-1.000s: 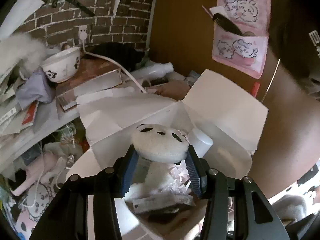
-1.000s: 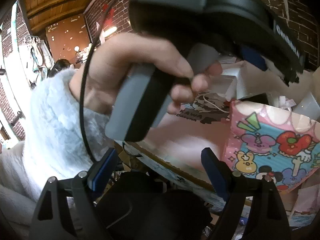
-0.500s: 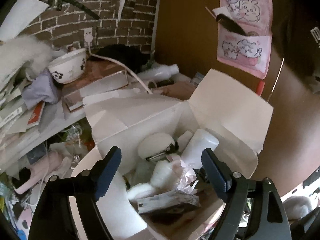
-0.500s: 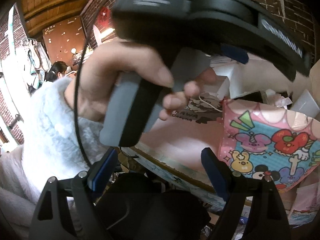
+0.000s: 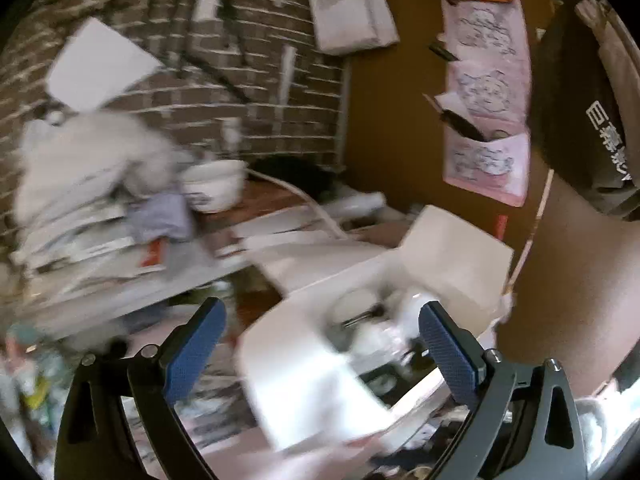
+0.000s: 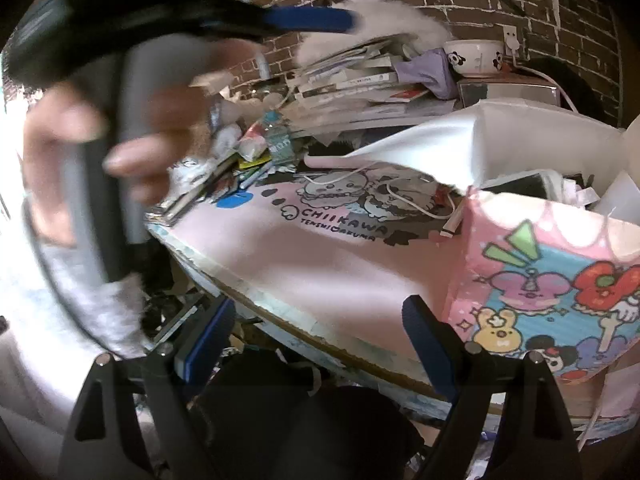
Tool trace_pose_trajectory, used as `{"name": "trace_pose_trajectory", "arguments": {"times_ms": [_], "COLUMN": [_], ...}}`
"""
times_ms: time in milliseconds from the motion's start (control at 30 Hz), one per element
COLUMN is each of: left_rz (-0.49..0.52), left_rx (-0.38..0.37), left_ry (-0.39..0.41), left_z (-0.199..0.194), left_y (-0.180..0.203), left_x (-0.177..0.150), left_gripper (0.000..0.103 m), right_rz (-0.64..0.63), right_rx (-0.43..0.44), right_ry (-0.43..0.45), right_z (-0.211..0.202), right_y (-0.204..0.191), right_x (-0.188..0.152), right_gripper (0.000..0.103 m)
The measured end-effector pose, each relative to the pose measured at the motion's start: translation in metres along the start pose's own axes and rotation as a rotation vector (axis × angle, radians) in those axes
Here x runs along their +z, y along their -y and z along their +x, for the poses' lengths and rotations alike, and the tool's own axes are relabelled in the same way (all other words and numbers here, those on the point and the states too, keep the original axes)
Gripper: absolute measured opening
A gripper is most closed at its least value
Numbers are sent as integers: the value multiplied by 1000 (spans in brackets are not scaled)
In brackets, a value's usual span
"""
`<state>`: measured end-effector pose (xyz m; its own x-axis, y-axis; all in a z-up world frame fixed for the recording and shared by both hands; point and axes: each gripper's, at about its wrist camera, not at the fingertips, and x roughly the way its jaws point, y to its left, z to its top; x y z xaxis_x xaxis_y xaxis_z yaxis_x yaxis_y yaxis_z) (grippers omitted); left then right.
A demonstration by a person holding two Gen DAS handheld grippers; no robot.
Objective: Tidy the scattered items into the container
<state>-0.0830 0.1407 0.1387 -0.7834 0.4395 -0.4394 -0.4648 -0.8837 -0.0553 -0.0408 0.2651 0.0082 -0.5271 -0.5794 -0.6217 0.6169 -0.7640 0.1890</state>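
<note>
Pulled back and swung left from the box (image 5: 452, 256) since half a second ago, left gripper (image 5: 320, 344) now blurred in motion, fingers (image 5: 196, 344) spread wide and empty. Box now low and right of centre in the left wrist view, flaps up, holding a round white puff (image 5: 354, 306) and other pale items too smeared to name. Beyond it on the cluttered tabletop (image 6: 320, 256): panda bowl (image 5: 214, 184) atop a stack of books (image 5: 80, 236), before a brick wall (image 5: 256, 80). In the right wrist view, right gripper (image 6: 316, 336) also wide apart and empty at the near edge of the tabletop, beside the box's cartoon-printed pink side (image 6: 552, 292). Person's hand (image 6: 120, 136) on the left gripper's handle, upper left, blurred. Scattered packets (image 6: 264, 144) at the far left of the tabletop.
</note>
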Motion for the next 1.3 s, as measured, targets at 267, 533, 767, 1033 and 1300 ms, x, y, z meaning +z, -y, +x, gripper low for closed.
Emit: {"name": "trace_pose_trajectory", "arguments": {"times_ms": [267,533,767,1033,1300], "left_rz": [-28,-127,-194,-244,-260], "left_rx": [255,429,495,525,530], "left_ry": [52,7,-25,-75,-121], "left_z": [-59,-82,-86,-76,-60], "left_y": [-36,-74,-96,-108,-111], "left_x": [-37,-81,-114,-144,-165], "left_gripper": [97,98,98,97,97], "right_rz": [54,114,126,149,163], "right_rx": [-75,-132,-182,-217,-283], "right_ry": [3,15,30,49,52], "right_z": [25,43,56,62,69], "right_y": [-6,-12,-18,-21,-19], "right_x": [2,4,3,3,6], "right_gripper": [84,84,84,85,85]}}
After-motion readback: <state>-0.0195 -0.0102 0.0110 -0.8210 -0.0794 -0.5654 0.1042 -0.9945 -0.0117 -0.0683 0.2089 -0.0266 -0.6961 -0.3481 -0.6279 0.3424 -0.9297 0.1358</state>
